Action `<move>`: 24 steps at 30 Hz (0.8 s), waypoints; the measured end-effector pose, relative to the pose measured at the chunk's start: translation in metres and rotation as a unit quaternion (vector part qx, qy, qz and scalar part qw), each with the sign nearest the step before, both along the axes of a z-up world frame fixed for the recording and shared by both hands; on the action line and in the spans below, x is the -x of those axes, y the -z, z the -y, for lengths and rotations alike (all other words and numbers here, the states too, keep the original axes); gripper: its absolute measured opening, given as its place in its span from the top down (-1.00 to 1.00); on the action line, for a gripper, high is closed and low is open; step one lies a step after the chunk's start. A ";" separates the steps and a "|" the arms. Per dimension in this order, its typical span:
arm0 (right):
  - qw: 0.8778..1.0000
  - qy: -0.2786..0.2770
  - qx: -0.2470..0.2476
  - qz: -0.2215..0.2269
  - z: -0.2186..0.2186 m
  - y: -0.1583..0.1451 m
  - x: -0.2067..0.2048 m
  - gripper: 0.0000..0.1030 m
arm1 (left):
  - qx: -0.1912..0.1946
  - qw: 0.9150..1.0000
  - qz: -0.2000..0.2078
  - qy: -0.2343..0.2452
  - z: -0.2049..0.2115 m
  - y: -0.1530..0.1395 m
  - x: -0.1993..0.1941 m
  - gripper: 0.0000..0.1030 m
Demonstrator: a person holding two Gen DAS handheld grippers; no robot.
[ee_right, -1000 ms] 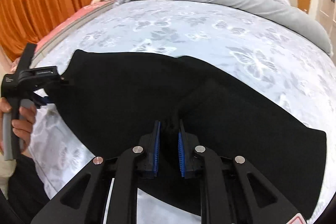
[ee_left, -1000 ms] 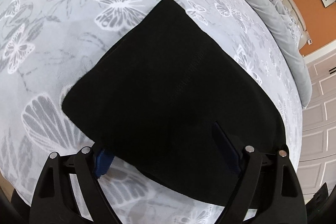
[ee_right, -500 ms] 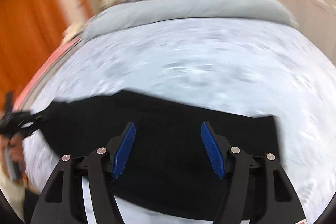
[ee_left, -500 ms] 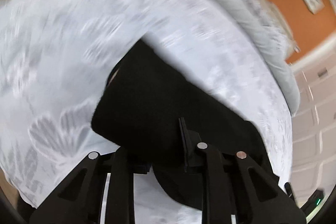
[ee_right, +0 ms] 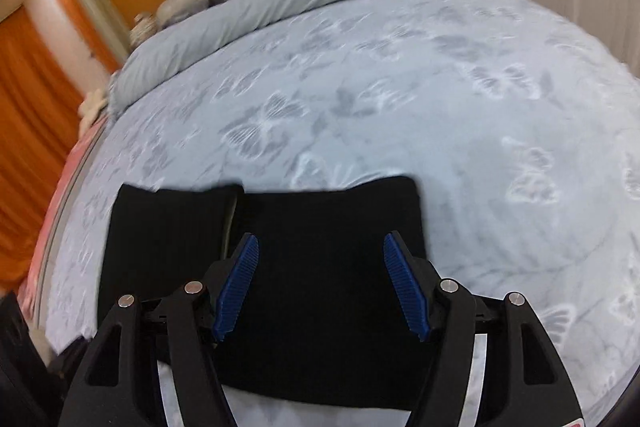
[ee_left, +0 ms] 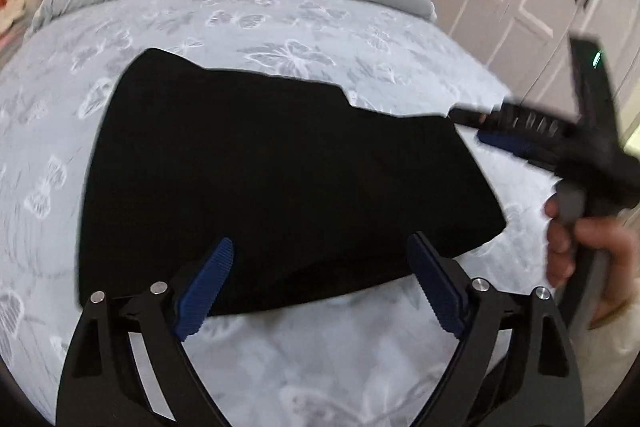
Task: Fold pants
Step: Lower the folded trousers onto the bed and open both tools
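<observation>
Both tools stand unclenched with nothing between their blue pads: the left tool [ee_left: 320, 283] has its jaws opening wide, the right tool [ee_right: 320, 287] is spread partway. No writing can be read anywhere. Black pants [ee_left: 280, 179], folded, lie flat on the butterfly-print bed [ee_left: 280, 27] just ahead of and beneath both tools' fingertips.

Bed [ee_left: 320, 27] (butterfly print) bears black pants [ee_left: 280, 167].
</observation>
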State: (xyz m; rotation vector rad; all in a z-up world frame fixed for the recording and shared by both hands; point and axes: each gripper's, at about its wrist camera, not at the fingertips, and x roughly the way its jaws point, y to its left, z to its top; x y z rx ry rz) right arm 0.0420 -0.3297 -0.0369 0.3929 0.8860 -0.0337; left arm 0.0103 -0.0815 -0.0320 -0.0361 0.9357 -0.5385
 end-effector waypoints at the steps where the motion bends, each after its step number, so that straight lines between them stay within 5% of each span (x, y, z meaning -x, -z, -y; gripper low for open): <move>1: 1.000 -0.013 -0.005 -0.001 -0.006 0.002 -0.002 -0.25 | 0.026 1.000 0.007 -0.015 -0.018 -0.010 0.001 -0.84; 4: 0.997 -0.055 -0.046 -0.013 -0.028 0.011 -0.013 -0.31 | 0.043 0.996 0.054 -0.060 -0.055 -0.033 0.000 -0.88; 9: 0.989 -0.113 -0.062 -0.067 -0.081 0.043 -0.041 -0.34 | -0.026 0.978 0.120 -0.169 -0.107 -0.046 -0.018 -0.90; 11: 0.993 -0.109 -0.020 -0.051 -0.099 0.049 -0.043 -0.34 | -0.066 0.967 0.119 -0.214 -0.127 -0.042 -0.034 -0.90; 13: 0.991 -0.127 0.027 -0.026 -0.118 0.044 -0.045 0.31 | -0.090 0.959 0.113 -0.246 -0.140 -0.039 -0.047 -0.90; 15: 0.991 -0.131 0.016 -0.010 -0.124 0.030 -0.044 0.65 | -0.095 0.954 0.094 -0.270 -0.160 -0.032 -0.059 -0.90; 17: 0.990 -0.137 0.002 0.033 -0.122 -0.006 -0.033 0.70 | -0.087 0.948 0.069 -0.297 -0.176 -0.029 -0.066 -0.90; 20: 0.984 -0.134 0.045 0.107 -0.105 -0.071 0.005 0.71 | -0.055 0.946 0.045 -0.315 -0.190 -0.029 -0.063 -0.90; 22: 0.985 -0.102 0.090 0.110 -0.078 -0.081 0.022 0.70 | -0.041 0.948 0.036 -0.314 -0.192 -0.025 -0.063 -0.90; 24: 0.989 -0.055 0.123 0.056 -0.045 -0.056 0.023 0.67 | -0.047 0.949 0.036 -0.311 -0.187 -0.022 -0.064 -0.90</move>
